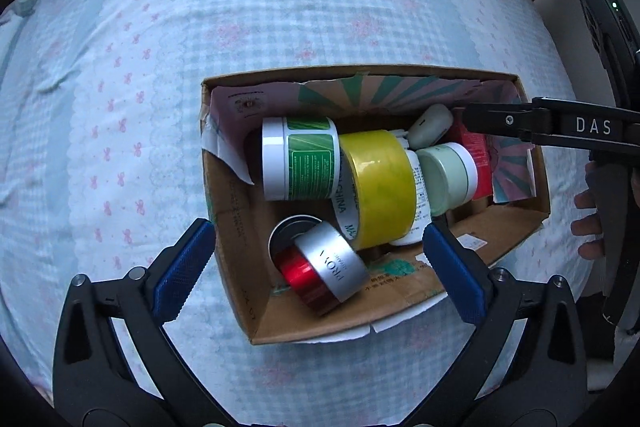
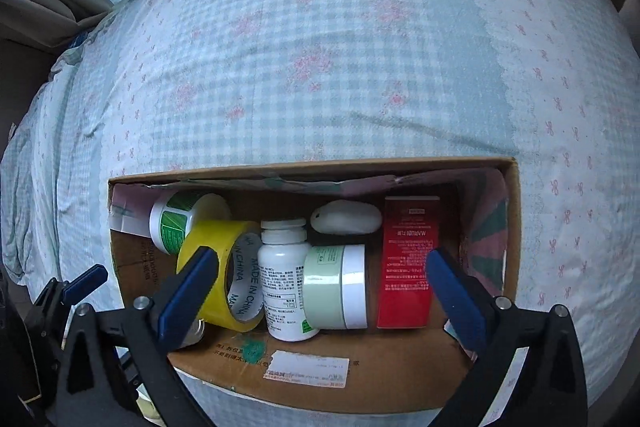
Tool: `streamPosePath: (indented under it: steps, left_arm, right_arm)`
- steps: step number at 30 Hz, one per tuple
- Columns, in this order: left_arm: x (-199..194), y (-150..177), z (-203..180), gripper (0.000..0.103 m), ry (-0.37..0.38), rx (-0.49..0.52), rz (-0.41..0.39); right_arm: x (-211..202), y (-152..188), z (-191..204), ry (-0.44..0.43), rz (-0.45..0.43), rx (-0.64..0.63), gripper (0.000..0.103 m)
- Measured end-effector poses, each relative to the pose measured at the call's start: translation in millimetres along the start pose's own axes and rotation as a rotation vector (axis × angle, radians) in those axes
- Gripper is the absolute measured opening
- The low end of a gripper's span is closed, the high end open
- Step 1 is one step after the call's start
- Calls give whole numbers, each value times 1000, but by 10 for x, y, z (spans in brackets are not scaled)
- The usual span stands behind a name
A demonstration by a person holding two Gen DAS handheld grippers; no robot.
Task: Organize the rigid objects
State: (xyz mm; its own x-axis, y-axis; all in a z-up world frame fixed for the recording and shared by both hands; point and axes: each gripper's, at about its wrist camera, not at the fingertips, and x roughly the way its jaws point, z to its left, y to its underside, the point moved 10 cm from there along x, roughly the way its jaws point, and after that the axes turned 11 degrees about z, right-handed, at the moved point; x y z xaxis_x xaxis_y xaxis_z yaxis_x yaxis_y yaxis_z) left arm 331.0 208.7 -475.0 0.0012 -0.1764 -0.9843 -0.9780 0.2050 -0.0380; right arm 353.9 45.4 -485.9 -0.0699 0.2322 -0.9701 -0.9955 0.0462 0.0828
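Observation:
An open cardboard box [image 1: 236, 211] [image 2: 513, 227] lies on the bed and holds the rigid objects. In the left wrist view I see a green-labelled white jar [image 1: 300, 159], a yellow tape roll [image 1: 378, 187], a red and silver tin [image 1: 324, 273], a pale green jar [image 1: 448, 177], a white oval case [image 1: 430, 125] and a red carton [image 1: 478, 155]. The right wrist view adds a white pill bottle [image 2: 285, 279] beside the tape [image 2: 212, 267], pale green jar [image 2: 336, 287], oval case [image 2: 346, 218] and red carton [image 2: 408, 263]. My left gripper [image 1: 320, 267] is open and empty over the box's near end. My right gripper [image 2: 320, 299] is open and empty above the box.
The bed is covered by a blue checked sheet [image 1: 240, 7] [image 2: 320, 47] with pink bows. The right gripper's black arm [image 1: 560, 125] reaches over the box's right end in the left wrist view. The left gripper's blue finger [image 2: 86, 281] shows at the lower left.

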Motion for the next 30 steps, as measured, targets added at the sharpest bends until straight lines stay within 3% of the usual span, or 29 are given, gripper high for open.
streamPosePath:
  steps: [18,25,30]
  left_arm:
    - [-720,509,-200,103,-18,-17,-100]
    - [-1559,685,-576,103,-67,-78,-233]
    - [-2333,802,-935,103,-91,-110,-382]
  right_arm:
    - [-800,753,-81,-21,-131,66,103]
    - [-1420,1102,-170,-22,-203,13,103]
    - [-2191,1390,-337,74,-323,-57,103]
